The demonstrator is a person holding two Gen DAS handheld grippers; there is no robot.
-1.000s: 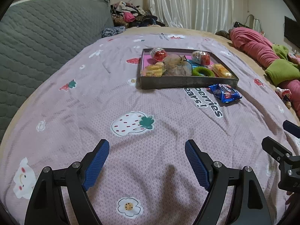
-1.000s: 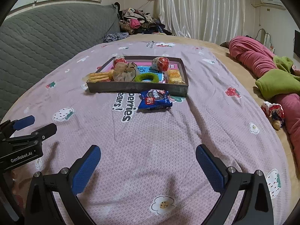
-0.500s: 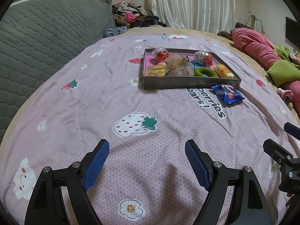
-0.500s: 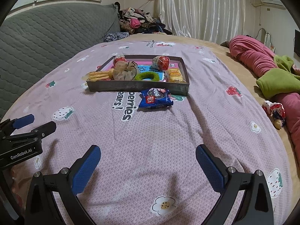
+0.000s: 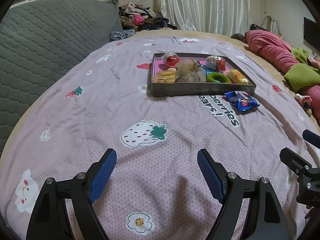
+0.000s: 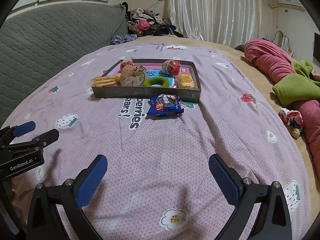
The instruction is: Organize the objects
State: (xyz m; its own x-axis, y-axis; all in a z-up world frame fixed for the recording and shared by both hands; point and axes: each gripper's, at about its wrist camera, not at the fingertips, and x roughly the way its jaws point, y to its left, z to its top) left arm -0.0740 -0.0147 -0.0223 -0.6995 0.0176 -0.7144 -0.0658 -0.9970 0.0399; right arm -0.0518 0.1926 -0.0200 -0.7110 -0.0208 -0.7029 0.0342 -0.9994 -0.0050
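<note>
Pointing down at a slant over the bed, your left gripper (image 5: 157,157) hovers with its jaws spread wide and nothing between them; your right gripper (image 6: 158,163) does the same beside it, equally wide and empty. Their blue pads (image 6: 91,181) are ribbed rubber on black angular fingers. Under both lies a soft, waffle-textured pink bedspread (image 5: 140,108) printed with strawberries and flowers. Farther out sits a shallow rectangular tray (image 6: 144,93) with dark walls, holding a fuzzy green ring (image 6: 156,82), a crinkly sheer pouch (image 6: 132,77) and shiny wrapped snacks. One glossy blue snack packet (image 6: 165,106) lies on the bedspread just outside the tray's near wall.
</note>
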